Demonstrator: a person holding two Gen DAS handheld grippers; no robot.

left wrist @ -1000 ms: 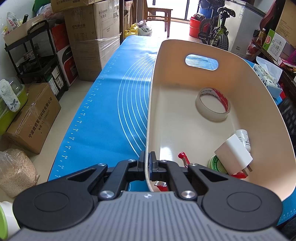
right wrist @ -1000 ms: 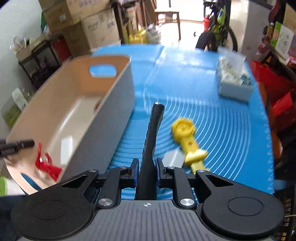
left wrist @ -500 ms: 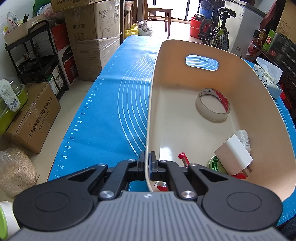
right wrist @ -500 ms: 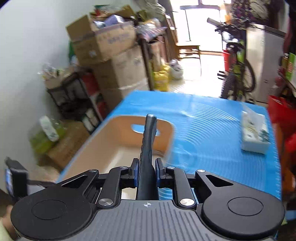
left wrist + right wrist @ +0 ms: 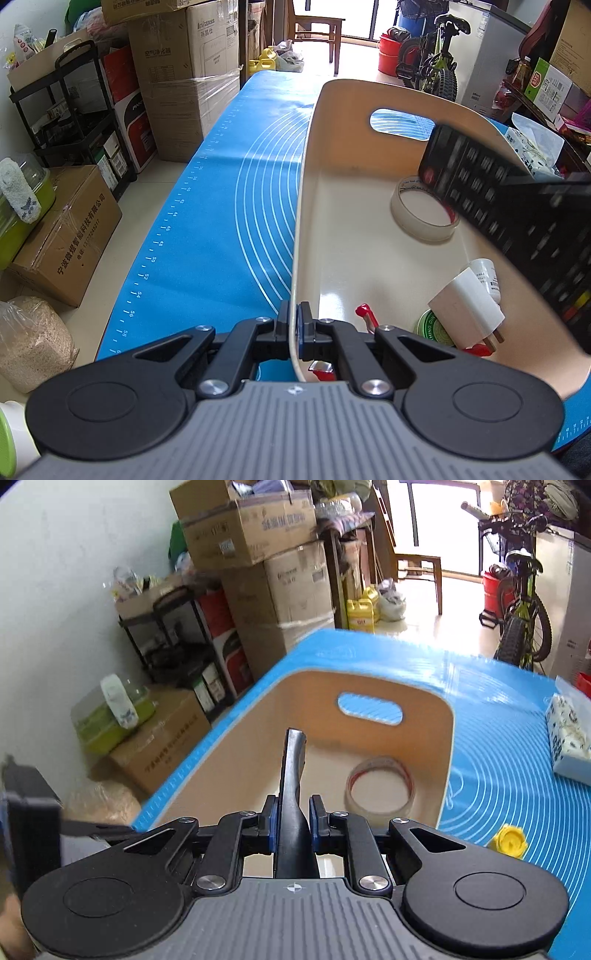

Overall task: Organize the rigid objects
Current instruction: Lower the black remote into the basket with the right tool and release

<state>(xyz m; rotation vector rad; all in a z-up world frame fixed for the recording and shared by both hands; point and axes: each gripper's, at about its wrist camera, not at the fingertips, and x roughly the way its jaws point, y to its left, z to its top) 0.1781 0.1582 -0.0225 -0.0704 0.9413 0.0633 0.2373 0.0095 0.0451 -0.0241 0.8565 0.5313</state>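
- Counter covered by a bright blue silicone mat printed with white concentric arcs and a ruler scale along its edge, running toward a sunlit doorway.
- Cream plastic storage bin with an oval handle cut-out stands on the mat; the left gripper has its fingers closed on the bin's near rim, one finger inside the wall and one outside.
- Inside the bin lie a roll of clear tape with a red-printed core, a white plug adapter, a small white bottle, a round green tin and red plastic pieces.
- Right gripper clamps its fingers on a long black remote control, held in the air over the bin and pointing toward the far wall; the left view shows its buttoned face, blurred, above the tape roll.
- On the mat right of the bin: a yellow plastic toy piece and a white patterned tissue pack.
- Around the counter: stacked cardboard boxes, a black metal shelf rack, a green-framed bicycle, a wooden chair, and a light tiled floor.
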